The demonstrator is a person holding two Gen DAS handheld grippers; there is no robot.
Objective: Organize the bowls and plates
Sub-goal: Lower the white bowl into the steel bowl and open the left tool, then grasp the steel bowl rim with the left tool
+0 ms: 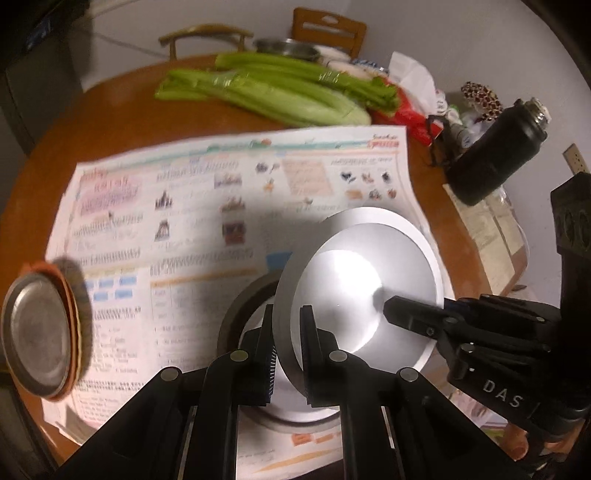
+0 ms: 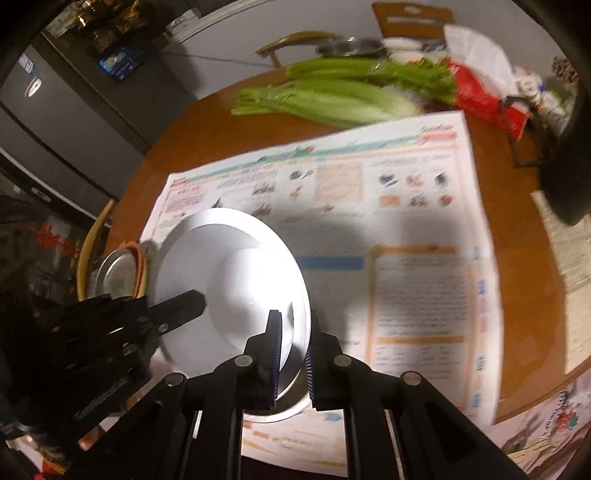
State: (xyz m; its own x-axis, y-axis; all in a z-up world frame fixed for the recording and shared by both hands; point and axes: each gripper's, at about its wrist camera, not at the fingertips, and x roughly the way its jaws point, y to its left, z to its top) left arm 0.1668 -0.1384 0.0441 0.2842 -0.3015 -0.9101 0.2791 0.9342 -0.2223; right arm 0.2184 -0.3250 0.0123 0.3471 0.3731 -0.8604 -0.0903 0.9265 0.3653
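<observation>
Round table | both claws clamp white plate rim

A round wooden table stands before a pale wall, wooden chairs behind, dark cabinet beside.

Newspaper lies open; celery and bottle border it.

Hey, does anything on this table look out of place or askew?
Yes: the white plate is tipped steeply on edge, pinched at its rim by both tongs, left and right, above the newspaper. Celery lies loose behind.
</observation>
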